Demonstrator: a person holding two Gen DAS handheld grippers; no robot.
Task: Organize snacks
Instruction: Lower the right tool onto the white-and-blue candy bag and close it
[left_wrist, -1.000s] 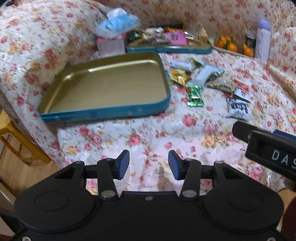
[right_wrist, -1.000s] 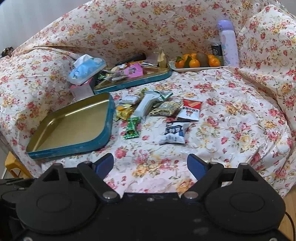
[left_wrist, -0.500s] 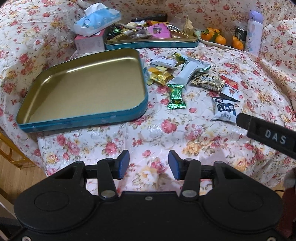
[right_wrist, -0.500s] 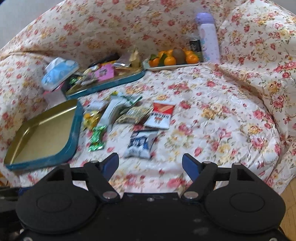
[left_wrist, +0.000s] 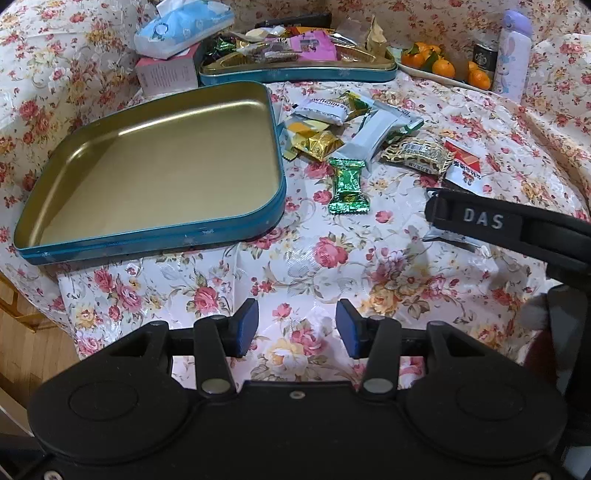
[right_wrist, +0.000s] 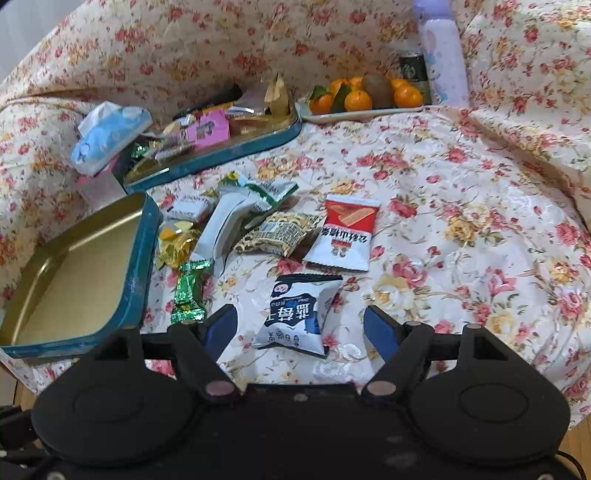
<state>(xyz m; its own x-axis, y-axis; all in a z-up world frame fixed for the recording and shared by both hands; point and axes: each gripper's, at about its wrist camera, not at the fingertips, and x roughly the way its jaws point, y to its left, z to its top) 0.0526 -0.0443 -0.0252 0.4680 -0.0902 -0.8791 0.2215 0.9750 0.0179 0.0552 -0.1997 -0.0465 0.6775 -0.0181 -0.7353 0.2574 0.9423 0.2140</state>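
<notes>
Right wrist view: right hand-held gripper (right_wrist: 300, 328) is spread wide around the blue-and-white snack packet (right_wrist: 297, 313), pads not touching it. Puffy, slick wrapper could squirt out when squeezed. Left hand-held gripper (left_wrist: 297, 328) is spread, holding nothing, near the gold tin tray (left_wrist: 155, 229).

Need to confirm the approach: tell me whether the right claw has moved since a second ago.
Yes. The right claw has come forward and down toward the dark blue and white snack packet, which now lies between its open fingers, untouched; the empty tin has slid leftward.
</notes>
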